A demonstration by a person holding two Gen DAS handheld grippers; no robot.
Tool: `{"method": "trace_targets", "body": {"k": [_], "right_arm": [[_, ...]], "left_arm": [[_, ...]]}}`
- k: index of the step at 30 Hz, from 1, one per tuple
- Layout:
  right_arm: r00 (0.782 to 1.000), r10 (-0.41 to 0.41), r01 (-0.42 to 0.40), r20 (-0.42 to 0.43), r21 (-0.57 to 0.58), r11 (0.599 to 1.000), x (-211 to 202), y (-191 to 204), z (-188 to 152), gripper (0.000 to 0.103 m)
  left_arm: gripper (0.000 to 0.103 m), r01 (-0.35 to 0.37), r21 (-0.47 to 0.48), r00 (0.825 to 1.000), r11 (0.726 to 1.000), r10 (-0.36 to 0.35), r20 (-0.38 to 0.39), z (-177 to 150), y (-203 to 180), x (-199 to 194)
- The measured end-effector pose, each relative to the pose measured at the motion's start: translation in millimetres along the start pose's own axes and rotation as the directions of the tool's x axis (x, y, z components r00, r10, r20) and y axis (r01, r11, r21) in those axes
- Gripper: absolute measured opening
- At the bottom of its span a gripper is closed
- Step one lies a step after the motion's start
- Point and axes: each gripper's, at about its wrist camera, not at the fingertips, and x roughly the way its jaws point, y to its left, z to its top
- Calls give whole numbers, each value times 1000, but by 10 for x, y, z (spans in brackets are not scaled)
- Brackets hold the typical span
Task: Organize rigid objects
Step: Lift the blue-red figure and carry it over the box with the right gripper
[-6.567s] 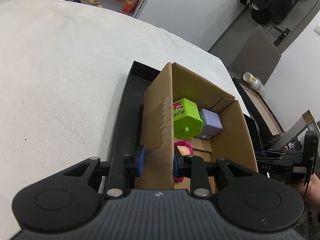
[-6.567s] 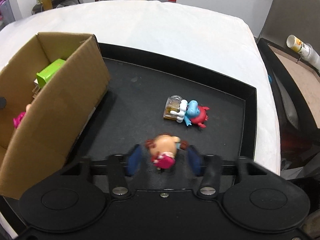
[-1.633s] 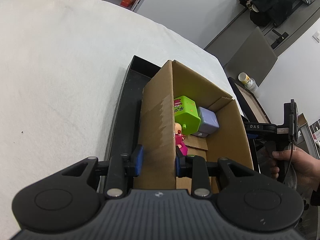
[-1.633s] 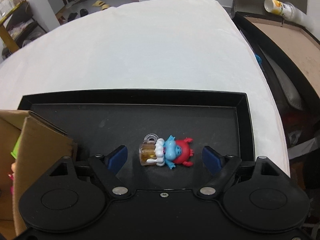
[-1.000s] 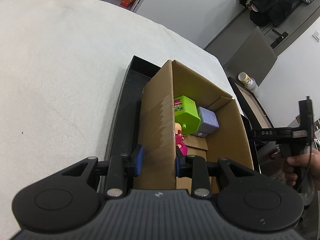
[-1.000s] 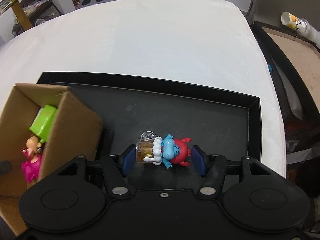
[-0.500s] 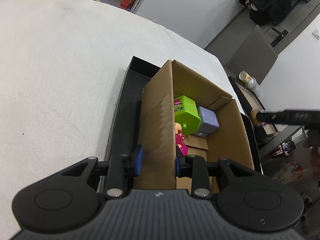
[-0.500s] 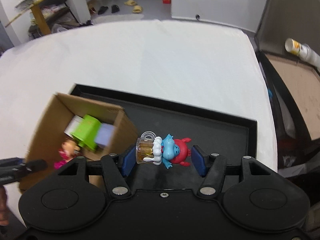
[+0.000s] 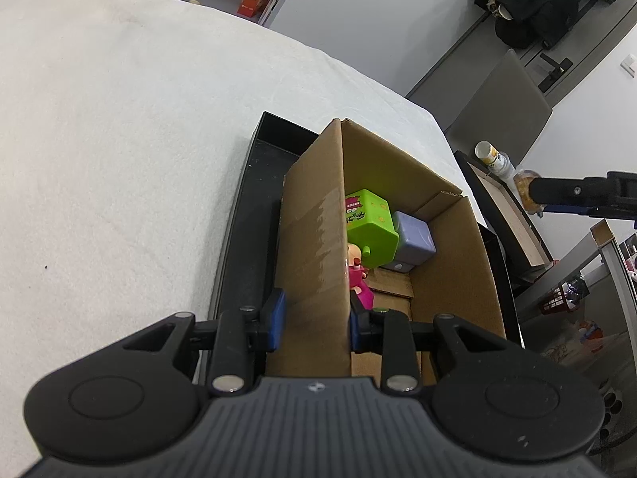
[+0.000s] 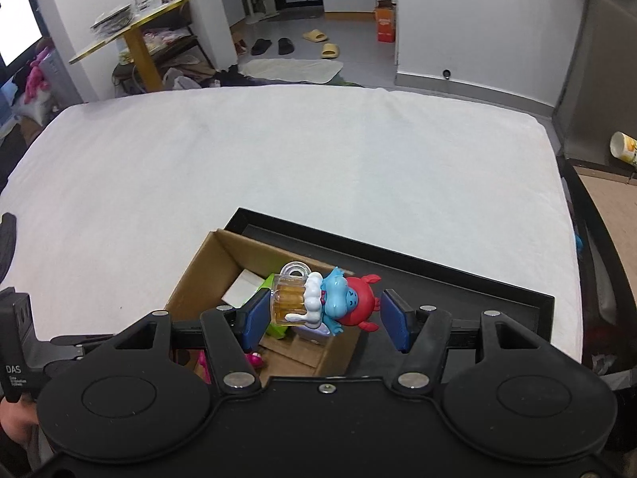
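Cardboard box point(image 9: 450, 263) holds green cube point(image 9: 370, 227), purple cube point(image 9: 414, 239), apparently a doll point(image 9: 358, 279).

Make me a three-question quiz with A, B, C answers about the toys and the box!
1. Where is the blue figure with the mug?
A. In the right gripper, above the cardboard box
B. On the white cloth
C. On the floor

2. What colour is the biggest toy cube in the box?
A. Red
B. Green
C. Black

3. What is the left gripper doing?
A. Hanging open
B. Holding a cup
C. Clamping the box wall

Answers: A, it hangs between the pads over the box; B, bright green beside a lilac cube; C, one pad sits on each side of the wall.
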Motion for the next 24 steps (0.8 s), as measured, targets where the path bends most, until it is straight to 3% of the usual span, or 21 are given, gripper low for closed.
{"method": "trace_targets", "body": {"k": [14, 24], "right_arm": [[994, 46, -63, -96, -190, 980, 261, 457, -178, 58], [988, -41, -29, -146, -444, 896, 498, 847, -457, 58]], "left_arm": [[29, 5, -5, 1000, 1000, -5, 1, -13, 6, 4], [29, 8, -10, 1000, 1000, -8, 0, -9, 10, 0]]}}
